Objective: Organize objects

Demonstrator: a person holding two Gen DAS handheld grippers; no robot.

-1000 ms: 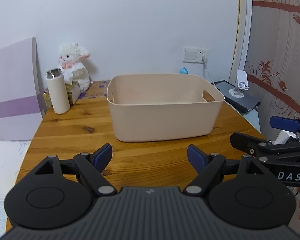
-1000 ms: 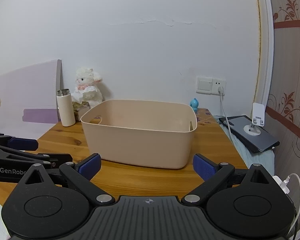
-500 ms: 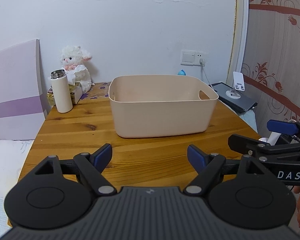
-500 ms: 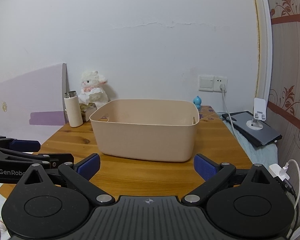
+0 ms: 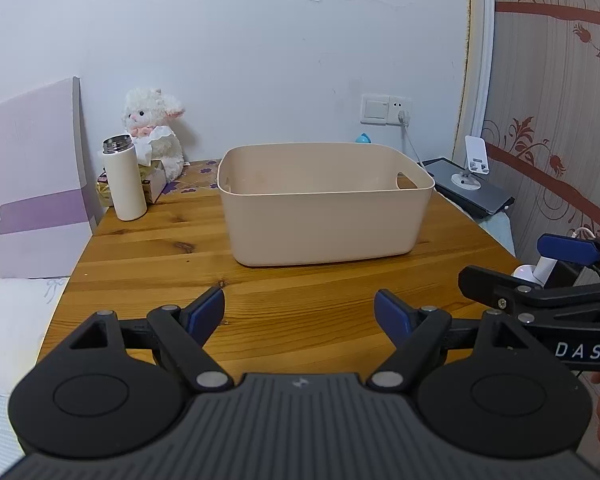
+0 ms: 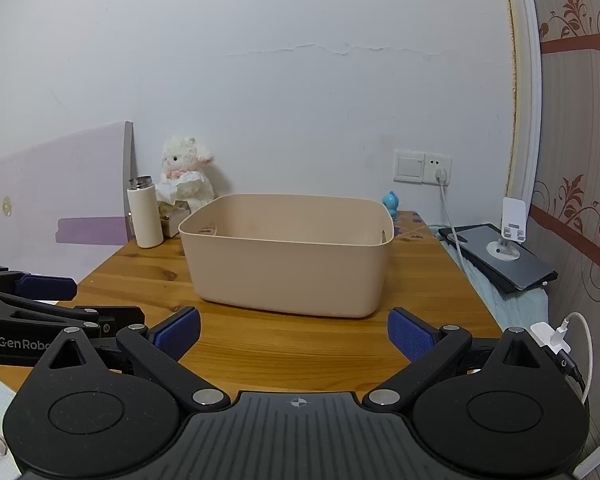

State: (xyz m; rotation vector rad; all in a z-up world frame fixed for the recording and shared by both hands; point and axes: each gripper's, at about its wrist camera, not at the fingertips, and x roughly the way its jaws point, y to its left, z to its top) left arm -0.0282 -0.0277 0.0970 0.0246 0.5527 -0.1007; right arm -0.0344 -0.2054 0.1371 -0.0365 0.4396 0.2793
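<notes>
A beige plastic bin (image 5: 324,204) stands on the wooden table (image 5: 148,264), also in the right wrist view (image 6: 288,256); its inside is hidden. A white flask (image 5: 124,180) and a white plush lamb (image 5: 152,128) stand at the back left. A small blue figure (image 6: 391,202) sits behind the bin. My left gripper (image 5: 299,314) is open and empty over the table's near edge. My right gripper (image 6: 294,336) is open and empty beside it; it also shows in the left wrist view (image 5: 540,280).
A tissue box (image 5: 152,182) sits under the lamb. A purple-white board (image 5: 32,184) leans at the left. A dark tablet with a white phone stand (image 6: 500,256) lies to the right. A charger and cable (image 6: 556,336) hang off the right edge.
Both grippers have pulled back and risen a little; the bin appears smaller and farther. Both stay open and empty.
</notes>
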